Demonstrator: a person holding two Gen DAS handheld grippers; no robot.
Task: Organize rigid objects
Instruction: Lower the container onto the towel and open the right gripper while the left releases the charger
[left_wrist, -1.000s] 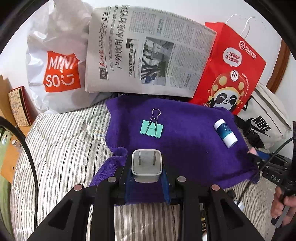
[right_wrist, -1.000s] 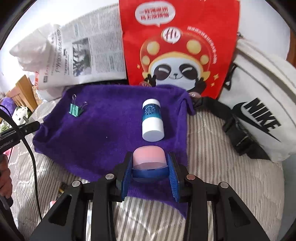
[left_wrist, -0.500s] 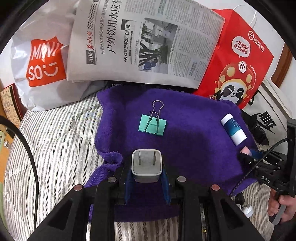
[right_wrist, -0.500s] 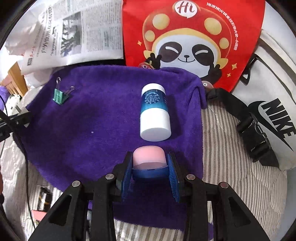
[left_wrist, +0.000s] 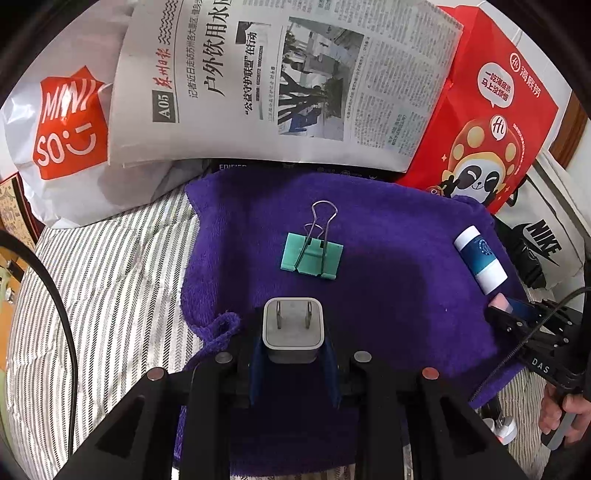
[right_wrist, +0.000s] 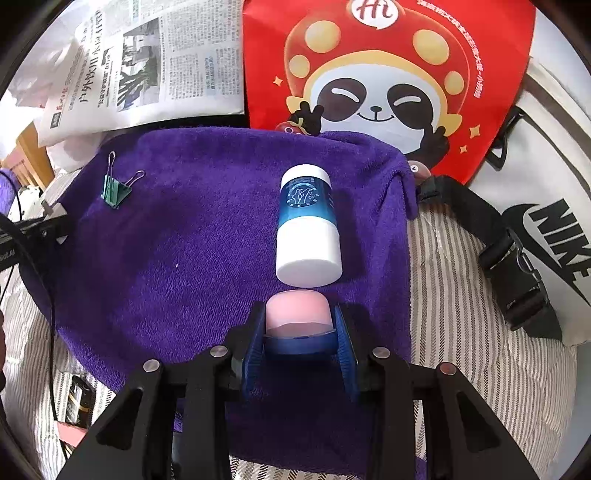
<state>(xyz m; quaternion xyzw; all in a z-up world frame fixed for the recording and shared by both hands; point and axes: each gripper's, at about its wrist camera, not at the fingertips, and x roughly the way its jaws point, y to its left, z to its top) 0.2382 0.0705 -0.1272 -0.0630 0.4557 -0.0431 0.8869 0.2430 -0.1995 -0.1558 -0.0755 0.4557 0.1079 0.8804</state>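
"MINISO" on plastic bag (left_wrist: 62, 122), "NIKE" on white bag (right_wrist: 554, 236)

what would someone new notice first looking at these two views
Probably the purple towel spread over the striped bedding, with a green binder clip at its middle and a blue-and-white bottle lying near its right edge. Next, each gripper's load: a white charger plug on the left, a pink-topped object on the right.

Left gripper (left_wrist: 293, 332): jaws closed on a white plug adapter (left_wrist: 293, 328), prongs pointing forward, held low over the purple towel (left_wrist: 388, 295). Right gripper (right_wrist: 298, 325): jaws closed on a pink-capped blue item (right_wrist: 297, 314), also low over the towel. In the left wrist view, the person's right hand (left_wrist: 561, 417) grips the right gripper's handle at the frame's lower right edge.
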